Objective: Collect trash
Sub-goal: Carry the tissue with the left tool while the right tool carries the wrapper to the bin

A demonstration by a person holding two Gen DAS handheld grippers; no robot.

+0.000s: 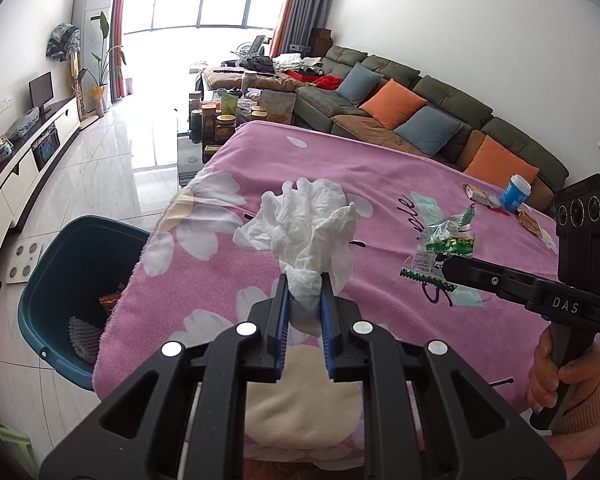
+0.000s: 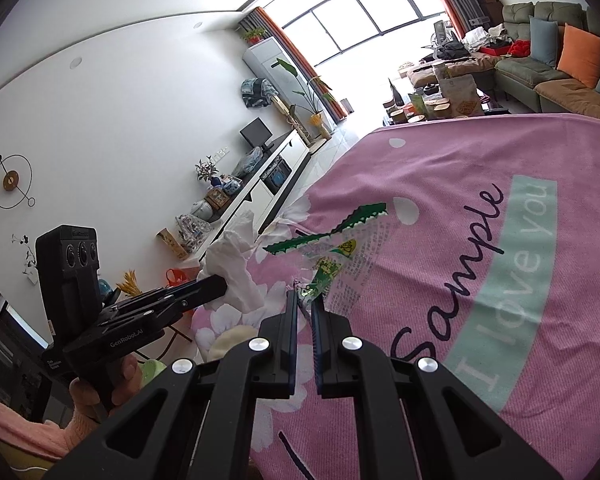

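While our left claw (image 1: 304,284) pinches crumpled white tissue (image 1: 308,224) and right claw (image 2: 305,300) grips clear green-printed wrapper (image 2: 332,256) above the pink table (image 1: 380,184), teal bin (image 1: 60,264) awaits; more wrappers (image 1: 480,198) remain.

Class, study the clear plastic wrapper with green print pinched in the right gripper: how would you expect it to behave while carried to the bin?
The wrapper looks thin and crinkled, so it probably flops. Only a corner sits in the right gripper, and glossy film may slip. It seems very light, so it likely flutters.
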